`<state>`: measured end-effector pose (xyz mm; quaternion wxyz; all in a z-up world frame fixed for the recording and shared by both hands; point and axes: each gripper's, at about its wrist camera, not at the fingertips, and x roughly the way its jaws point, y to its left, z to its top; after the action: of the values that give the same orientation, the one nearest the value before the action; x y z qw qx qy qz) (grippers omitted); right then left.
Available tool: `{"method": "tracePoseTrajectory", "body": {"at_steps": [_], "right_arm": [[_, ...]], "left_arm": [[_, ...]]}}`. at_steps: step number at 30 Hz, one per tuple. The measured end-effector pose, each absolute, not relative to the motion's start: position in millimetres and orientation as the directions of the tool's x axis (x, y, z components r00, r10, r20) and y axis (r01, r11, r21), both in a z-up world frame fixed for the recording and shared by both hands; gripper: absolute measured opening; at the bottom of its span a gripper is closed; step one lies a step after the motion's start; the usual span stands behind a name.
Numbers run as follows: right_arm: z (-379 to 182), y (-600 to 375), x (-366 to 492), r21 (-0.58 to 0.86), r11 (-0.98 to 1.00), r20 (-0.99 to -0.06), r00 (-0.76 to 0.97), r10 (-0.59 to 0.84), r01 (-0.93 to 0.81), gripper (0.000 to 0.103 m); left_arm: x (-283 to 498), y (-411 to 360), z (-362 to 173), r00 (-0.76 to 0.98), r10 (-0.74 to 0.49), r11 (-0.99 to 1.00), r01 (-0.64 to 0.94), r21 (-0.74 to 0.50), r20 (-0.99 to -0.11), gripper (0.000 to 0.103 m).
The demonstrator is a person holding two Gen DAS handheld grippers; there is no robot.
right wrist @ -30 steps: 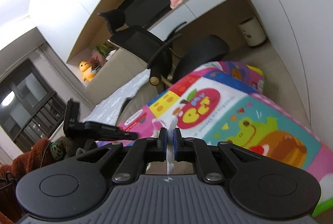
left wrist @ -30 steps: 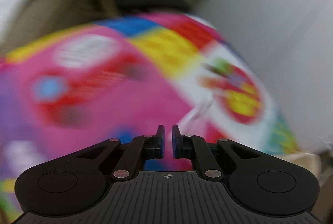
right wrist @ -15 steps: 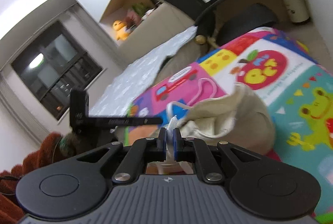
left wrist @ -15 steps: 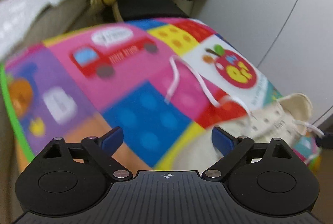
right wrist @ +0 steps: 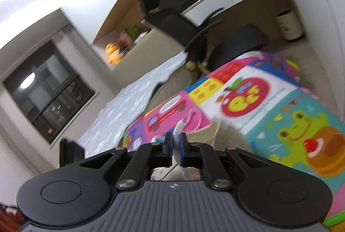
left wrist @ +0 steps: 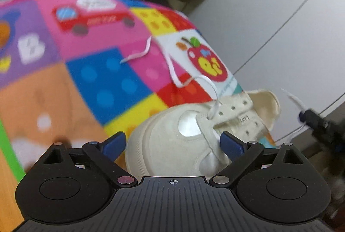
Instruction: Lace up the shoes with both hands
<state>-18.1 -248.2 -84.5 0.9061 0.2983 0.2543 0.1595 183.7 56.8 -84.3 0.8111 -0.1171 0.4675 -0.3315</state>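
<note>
One lace end [left wrist: 138,55] you dropped beyond the shoe [left wrist: 172,141]: left gripper [left wrist: 172,143] now spread, right gripper [right wrist: 177,145] still pinching the other lace end [right wrist: 178,130].

Left gripper [left wrist: 172,142] let go lace [left wrist: 172,68], fingers spread, now over shoe [left wrist: 172,145].

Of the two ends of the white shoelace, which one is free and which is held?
The free end of the flat white shoelace lies loose on the colourful play mat. The other end is pinched in the shut right gripper, beside the cream canvas shoe.
</note>
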Motion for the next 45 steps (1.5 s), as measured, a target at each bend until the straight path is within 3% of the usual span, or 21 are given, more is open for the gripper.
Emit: {"method": "tracePoseTrajectory", "body": {"at_steps": [4, 8, 15, 19, 24, 26, 27, 28, 32, 37, 43, 45], "right_arm": [[-114, -212, -16, 0.599, 0.782, -0.459, 0.724, 0.514, -0.175, 0.007], [-142, -187, -16, 0.539, 0.826, -0.561, 0.663, 0.496, -0.161, 0.007], [-136, -172, -21, 0.361, 0.896, -0.584, 0.687, 0.433, -0.258, 0.011], [-133, -164, -10, 0.300, 0.913, -0.609, 0.682, 0.405, -0.275, 0.024], [-137, -166, 3, 0.341, 0.909, -0.625, 0.665, 0.409, -0.239, 0.027], [-142, -169, 9, 0.363, 0.906, -0.623, 0.665, 0.411, -0.220, 0.019], [-144, -171, 10, 0.373, 0.902, -0.618, 0.667, 0.417, -0.218, 0.001], [-145, -173, 9, 0.379, 0.900, -0.610, 0.673, 0.419, -0.217, 0.001], [-136, -181, 0, 0.379, 0.896, -0.568, 0.707, 0.422, -0.230, 0.001], [-106, -192, -10, 0.308, 0.909, -0.516, 0.753, 0.409, -0.282, 0.001], [-93, -206, -19, 0.233, 0.932, -0.513, 0.780, 0.360, -0.277, 0.001], [-90, -205, -23, 0.191, 0.936, -0.512, 0.784, 0.351, -0.295, 0.001]], "left_arm": [[167, 67, -91, 0.380, -0.664, 0.743, 0.430, -0.512, -0.644, 0.096], [163, 87, -106, 0.454, -0.683, 0.727, 0.346, -0.593, -0.572, 0.096], [142, 103, -128, 0.569, -0.716, 0.674, 0.416, -0.611, -0.403, 0.098], [137, 104, -126, 0.584, -0.710, 0.677, 0.413, -0.609, -0.393, 0.100], [134, 104, -126, 0.589, -0.707, 0.680, 0.415, -0.605, -0.391, 0.101], [134, 105, -127, 0.591, -0.708, 0.678, 0.414, -0.607, -0.388, 0.102], [133, 105, -127, 0.596, -0.703, 0.682, 0.411, -0.605, -0.387, 0.102], [132, 106, -126, 0.609, -0.693, 0.690, 0.404, -0.600, -0.387, 0.102], [129, 105, -101, 0.702, -0.604, 0.773, 0.400, -0.492, -0.377, 0.102], [149, 48, -46, 0.603, -0.624, 0.754, 0.632, -0.178, -0.497, 0.102], [169, -25, -40, 0.519, -0.566, 0.638, 0.768, 0.058, -0.641, 0.102], [179, -37, -47, 0.509, -0.542, 0.636, 0.769, 0.070, -0.668, 0.102]]}}
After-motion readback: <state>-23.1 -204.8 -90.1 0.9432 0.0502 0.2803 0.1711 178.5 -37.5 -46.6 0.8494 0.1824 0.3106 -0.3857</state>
